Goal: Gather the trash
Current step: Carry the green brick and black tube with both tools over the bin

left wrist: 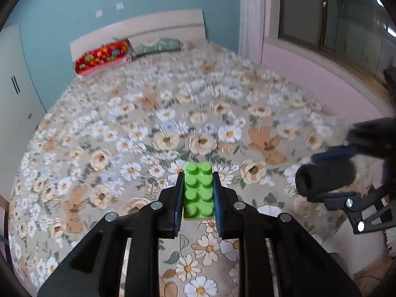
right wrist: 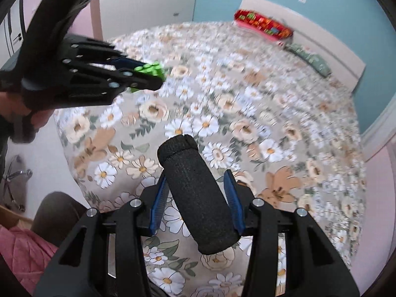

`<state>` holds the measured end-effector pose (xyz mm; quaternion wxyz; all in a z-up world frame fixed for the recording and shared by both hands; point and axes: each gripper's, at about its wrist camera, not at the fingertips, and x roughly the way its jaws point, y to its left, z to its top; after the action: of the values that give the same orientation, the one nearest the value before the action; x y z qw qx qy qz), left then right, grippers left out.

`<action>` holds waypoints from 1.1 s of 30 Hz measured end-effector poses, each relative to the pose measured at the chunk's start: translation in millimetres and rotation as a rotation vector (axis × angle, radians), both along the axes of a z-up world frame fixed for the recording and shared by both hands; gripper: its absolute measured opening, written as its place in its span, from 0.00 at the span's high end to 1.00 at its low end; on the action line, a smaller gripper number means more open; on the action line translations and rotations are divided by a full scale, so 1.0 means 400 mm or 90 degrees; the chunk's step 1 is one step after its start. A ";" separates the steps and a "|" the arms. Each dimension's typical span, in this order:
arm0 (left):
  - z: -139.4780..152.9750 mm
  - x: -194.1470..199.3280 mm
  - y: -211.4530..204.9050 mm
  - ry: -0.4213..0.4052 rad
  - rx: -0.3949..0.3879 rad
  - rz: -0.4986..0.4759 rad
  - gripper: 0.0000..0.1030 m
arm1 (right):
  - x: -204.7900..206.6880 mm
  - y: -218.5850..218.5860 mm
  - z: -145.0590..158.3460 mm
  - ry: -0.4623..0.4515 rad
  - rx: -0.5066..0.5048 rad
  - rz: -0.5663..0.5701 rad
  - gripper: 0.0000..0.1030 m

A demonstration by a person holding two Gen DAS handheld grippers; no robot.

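Observation:
A green studded toy brick point(left wrist: 198, 190) is clamped between the blue pads of my left gripper point(left wrist: 198, 175), held above the flowered bed. The same brick point(right wrist: 149, 70) shows in the right wrist view at the tip of the left gripper point(right wrist: 151, 74), upper left. My right gripper point(right wrist: 196, 175) is shut on a black foam cylinder point(right wrist: 196, 193) that lies slanted between its pads, one end sticking forward. In the left wrist view that cylinder point(left wrist: 324, 179) and the right gripper point(left wrist: 329, 173) hang at the right edge, also above the bed.
A bed with a flowered cover point(left wrist: 173, 123) fills both views. A red patterned pillow point(left wrist: 101, 57) and a green pillow point(left wrist: 158, 45) lie at the white headboard point(left wrist: 138, 28). A white wardrobe point(right wrist: 148, 2) stands left, a window point(left wrist: 334, 17) right. A pink cloth point(right wrist: 22, 255) shows at lower left.

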<state>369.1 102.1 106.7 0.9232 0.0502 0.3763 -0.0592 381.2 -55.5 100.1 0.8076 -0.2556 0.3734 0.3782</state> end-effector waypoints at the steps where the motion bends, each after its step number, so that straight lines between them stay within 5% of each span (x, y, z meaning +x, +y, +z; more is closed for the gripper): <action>1: 0.026 -0.026 -0.003 -0.012 0.001 0.003 0.77 | -0.016 -0.008 0.024 -0.010 0.005 -0.005 0.55; 9: 0.157 -0.200 -0.029 -0.073 0.012 0.031 0.77 | -0.152 -0.040 0.164 -0.081 0.022 -0.042 0.55; 18: 0.202 -0.349 -0.055 -0.099 0.027 0.041 0.77 | -0.300 -0.075 0.241 -0.113 0.039 -0.048 0.55; 25: 0.129 -0.406 -0.071 -0.065 0.034 0.037 0.77 | -0.360 -0.097 0.207 -0.100 0.039 -0.052 0.55; 33: -0.057 -0.444 -0.077 0.018 0.023 0.033 0.77 | -0.377 -0.111 0.049 -0.039 0.019 -0.069 0.55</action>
<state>191.5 71.3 84.1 0.9180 0.0563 0.3914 -0.0294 230.5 -99.9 119.6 0.8414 -0.2344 0.3564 0.3317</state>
